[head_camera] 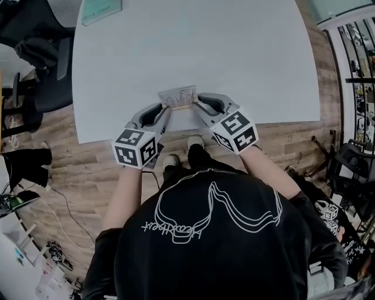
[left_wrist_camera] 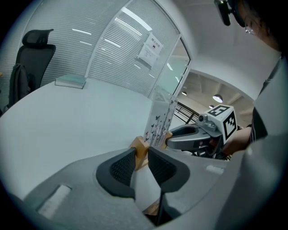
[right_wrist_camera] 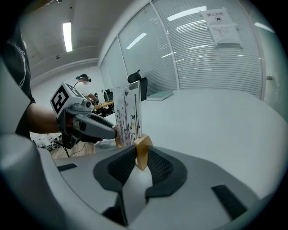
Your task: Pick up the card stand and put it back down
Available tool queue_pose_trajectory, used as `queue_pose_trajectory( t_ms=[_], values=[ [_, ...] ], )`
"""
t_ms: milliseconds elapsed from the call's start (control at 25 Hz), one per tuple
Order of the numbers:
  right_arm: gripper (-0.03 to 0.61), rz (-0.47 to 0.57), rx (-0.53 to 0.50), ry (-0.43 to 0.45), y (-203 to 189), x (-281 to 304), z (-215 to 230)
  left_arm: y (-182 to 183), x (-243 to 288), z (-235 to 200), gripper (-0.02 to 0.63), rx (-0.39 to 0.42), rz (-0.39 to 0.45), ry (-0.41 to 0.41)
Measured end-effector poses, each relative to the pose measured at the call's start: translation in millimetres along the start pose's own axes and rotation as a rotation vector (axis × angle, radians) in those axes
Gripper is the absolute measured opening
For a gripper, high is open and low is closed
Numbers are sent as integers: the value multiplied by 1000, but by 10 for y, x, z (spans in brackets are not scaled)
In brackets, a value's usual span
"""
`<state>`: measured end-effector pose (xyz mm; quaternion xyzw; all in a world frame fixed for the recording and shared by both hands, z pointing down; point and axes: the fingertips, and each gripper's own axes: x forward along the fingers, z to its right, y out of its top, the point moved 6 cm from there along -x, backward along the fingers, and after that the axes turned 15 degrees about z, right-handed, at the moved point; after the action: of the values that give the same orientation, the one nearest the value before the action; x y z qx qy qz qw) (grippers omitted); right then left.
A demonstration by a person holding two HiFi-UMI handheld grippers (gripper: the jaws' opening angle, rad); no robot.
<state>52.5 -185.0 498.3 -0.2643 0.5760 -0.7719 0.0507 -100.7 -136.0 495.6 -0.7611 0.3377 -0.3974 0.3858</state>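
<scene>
Two grippers are clamped on the card stand [head_camera: 177, 97], one at each end of its wooden base. The left gripper [head_camera: 167, 110] has its pads pressed on the left block, as its own view confirms [left_wrist_camera: 141, 155]. The right gripper [head_camera: 197, 106] grips the right block likewise [right_wrist_camera: 141, 157]. The card stand stands upright near the table's [head_camera: 205, 47] near edge, between the two sets of jaws. Whether its base rests on the surface or sits just clear cannot be told. Its clear panel [left_wrist_camera: 158, 123] holds a card printed with small dark butterflies and stems [right_wrist_camera: 128, 117]; no wording is legible on it. A paper notice [left_wrist_camera: 150, 48] is fixed to the glass wall beyond the table. It carries a red heading in the right gripper view [right_wrist_camera: 220, 24], with print too small to read. The marker cubes show black-and-white squares only. The person's black shirt [head_camera: 211, 234] bears a white line drawing with script that is not readable with confidence. A teal pad [head_camera: 101, 10] lies at the far edge of the table, well apart from the work. A black chair [left_wrist_camera: 31, 58] stands beside that edge. Nothing lies between either gripper and the card stand.
</scene>
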Motion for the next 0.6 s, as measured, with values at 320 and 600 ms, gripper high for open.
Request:
queue_pose_trajectory(
  t_ms=[320,600],
  values=[
    [89,12,-62,19,173,24,-48,123,-85,8,95,-12,39,38],
    [89,61,-102,-3,424,-115,-328,357,-381,123,94,10,39,21]
  ],
)
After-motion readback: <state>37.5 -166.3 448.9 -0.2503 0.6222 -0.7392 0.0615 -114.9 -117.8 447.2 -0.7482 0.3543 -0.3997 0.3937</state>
